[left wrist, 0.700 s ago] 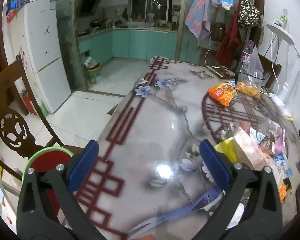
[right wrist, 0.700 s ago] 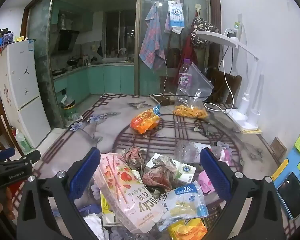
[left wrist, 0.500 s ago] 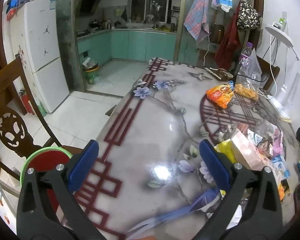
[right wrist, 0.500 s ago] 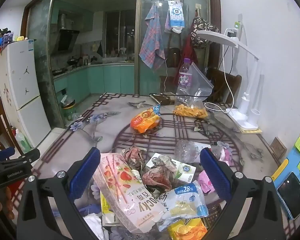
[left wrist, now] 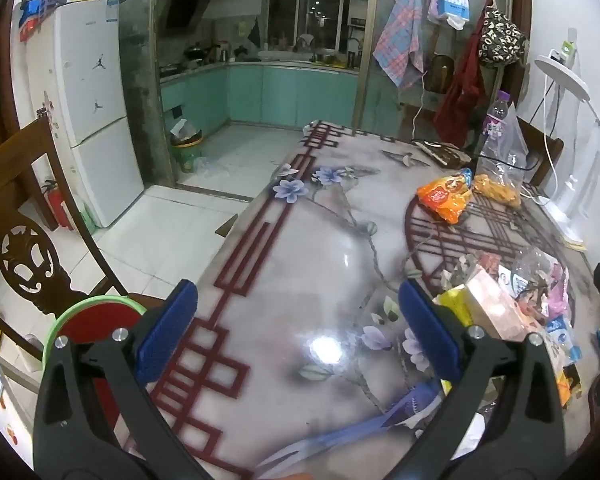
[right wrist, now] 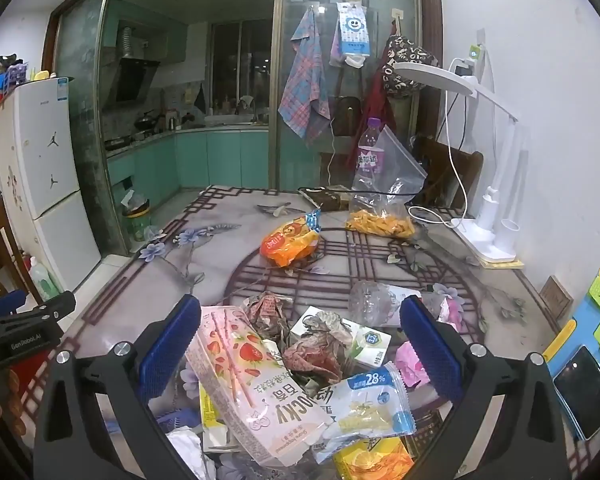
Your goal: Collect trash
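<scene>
A heap of trash lies on the patterned table [right wrist: 204, 264]: a pink Pocky box [right wrist: 244, 376], crumpled brown wrappers [right wrist: 316, 356], a white-blue snack packet [right wrist: 364, 404], a crushed clear bottle [right wrist: 372, 302] and a yellow carton [right wrist: 372, 462]. My right gripper [right wrist: 300, 342] is open above this heap, its blue pads on either side. My left gripper [left wrist: 298, 334] is open and empty over the bare left part of the table [left wrist: 300, 264]; the heap [left wrist: 508, 304] lies to its right. A blue plastic strip [left wrist: 364, 424] lies under it.
An orange snack bag [right wrist: 290, 242] and a clear bag of orange snacks [right wrist: 380, 216] with a bottle [right wrist: 367, 152] sit farther back. A white desk lamp [right wrist: 488, 184] stands at the right wall. A wooden chair [left wrist: 24, 248] with a red-green disc [left wrist: 92, 324] is left of the table.
The left gripper has drifted slightly back and up, so the table scene sits a little lower. The right gripper has barely moved. Both stay open.
</scene>
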A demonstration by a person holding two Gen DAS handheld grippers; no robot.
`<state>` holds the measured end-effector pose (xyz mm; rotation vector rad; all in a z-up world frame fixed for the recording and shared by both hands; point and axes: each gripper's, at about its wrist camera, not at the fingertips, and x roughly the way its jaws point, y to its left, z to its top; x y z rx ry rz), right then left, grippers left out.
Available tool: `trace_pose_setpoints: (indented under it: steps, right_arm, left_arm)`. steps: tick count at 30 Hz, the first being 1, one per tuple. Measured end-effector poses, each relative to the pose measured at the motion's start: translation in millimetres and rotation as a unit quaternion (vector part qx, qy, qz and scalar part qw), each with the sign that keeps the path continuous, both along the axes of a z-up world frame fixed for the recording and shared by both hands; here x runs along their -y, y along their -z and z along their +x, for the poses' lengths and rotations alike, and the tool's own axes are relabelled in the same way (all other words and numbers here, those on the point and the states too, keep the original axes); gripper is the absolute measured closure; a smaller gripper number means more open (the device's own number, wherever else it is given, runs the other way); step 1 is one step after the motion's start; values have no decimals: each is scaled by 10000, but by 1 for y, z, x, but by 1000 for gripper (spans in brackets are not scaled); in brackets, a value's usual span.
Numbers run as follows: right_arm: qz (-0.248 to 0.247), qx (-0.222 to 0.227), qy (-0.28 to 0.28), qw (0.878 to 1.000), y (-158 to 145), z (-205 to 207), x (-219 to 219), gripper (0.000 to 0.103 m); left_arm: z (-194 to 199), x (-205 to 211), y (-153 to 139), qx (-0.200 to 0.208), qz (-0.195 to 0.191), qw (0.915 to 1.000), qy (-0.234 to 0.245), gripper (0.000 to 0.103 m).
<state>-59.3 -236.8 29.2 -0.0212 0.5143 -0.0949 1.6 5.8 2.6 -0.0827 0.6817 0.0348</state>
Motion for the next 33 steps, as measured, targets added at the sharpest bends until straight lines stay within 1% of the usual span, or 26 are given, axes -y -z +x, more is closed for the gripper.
trace_pose_setpoints:
  steps: [3, 5, 7, 8, 10, 14, 17, 18, 20, 21, 23, 26, 28, 30, 33]
  right_arm:
    - [0, -1, -2, 10000, -1, -1, 0, 7]
    - [-1, 1, -4, 10000, 0, -1, 0, 7]
    - [-2, 4, -2, 10000, 0, -1, 0, 7]
    - [-5, -1, -2, 10000, 0, -1, 0, 7]
    - [-2, 4, -1, 10000, 0, -1, 0, 7]
    - [-8, 20, -5, 10000, 0, 0, 0, 7]
    - [-19, 28, -5, 10000, -3, -1, 0, 7]
    - [-18, 25, -5, 10000, -3, -1, 0, 7]
    - [-35, 26, -3, 10000, -3, -1, -1, 7]
    - [-35, 28, -4, 10000, -3, -1, -1, 7]
    - [-36, 31, -5, 10000, -6, -1, 2, 7]
    - [-44, 51, 8, 10000, -7, -2, 3, 7]
    - [-42, 54, 11, 10000, -7, -1, 2, 7]
    - [-51, 52, 10, 10000, -8, -1, 2, 7]
    - [-55, 54, 6, 10000, -7, -2, 2, 7]
  left_arm:
    - [0, -3, -2, 17, -138, 9996, -247, 4]
    - [-1, -2, -5, 84, -127, 9989, -448, 4]
    - [-3, 0, -9, 229, -142, 9993, -257, 4]
    - [-5, 1, -10, 336, -73, 9992, -184, 4]
    - [-6, 3, -10, 454, 136, 9986, -215, 4]
    - [-1, 0, -4, 293, 323, 9983, -383, 4]
    - [-4, -2, -4, 364, 233, 9986, -302, 4]
    - [-5, 0, -4, 387, 287, 9985, -265, 4]
    - [-5, 5, -3, 414, 547, 9974, -212, 4]
    - [-6, 7, -2, 421, 555, 9974, -177, 4]
    - [-9, 7, -4, 579, 551, 9967, -139, 4]
    - [-13, 5, -6, 771, 535, 9953, -225, 4]
    - [-10, 2, -5, 696, 455, 9961, -296, 4]
    - [-7, -3, -3, 535, 372, 9969, -441, 4]
    - [-8, -10, -3, 536, 100, 9968, -581, 4]
